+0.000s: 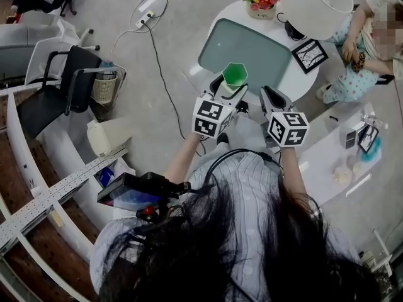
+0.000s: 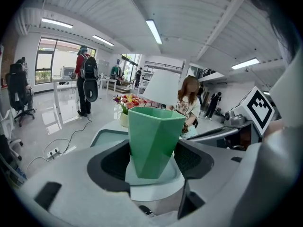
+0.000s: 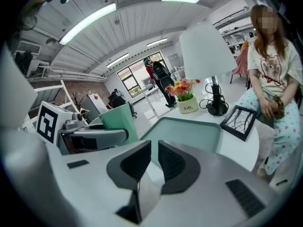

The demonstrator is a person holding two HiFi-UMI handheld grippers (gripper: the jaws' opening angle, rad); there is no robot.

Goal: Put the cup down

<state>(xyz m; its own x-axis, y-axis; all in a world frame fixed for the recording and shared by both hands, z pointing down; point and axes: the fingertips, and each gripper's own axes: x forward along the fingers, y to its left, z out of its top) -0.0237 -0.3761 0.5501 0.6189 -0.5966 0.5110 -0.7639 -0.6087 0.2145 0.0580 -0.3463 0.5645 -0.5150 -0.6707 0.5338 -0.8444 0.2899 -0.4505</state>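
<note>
Bright, even indoor light – sharp in the middle, bent at the rims.

Long ceiling lights (image 2: 154, 30) and tall windows (image 2: 48, 58) fill the room with white light, and the glossy floor (image 2: 53, 116) throws back pale glare beneath the windows. Shadows are soft and faint. Both gripper views bulge like a fisheye – straight beams curve and the corners fall to black. The green cup (image 2: 154, 136) is crisp, with gentle shading across its facets. The pale body of the left gripper (image 2: 154, 160) smears out of focus nearest the lens. In the head view the dark hair (image 1: 252, 250) at the bottom blurs.
</note>
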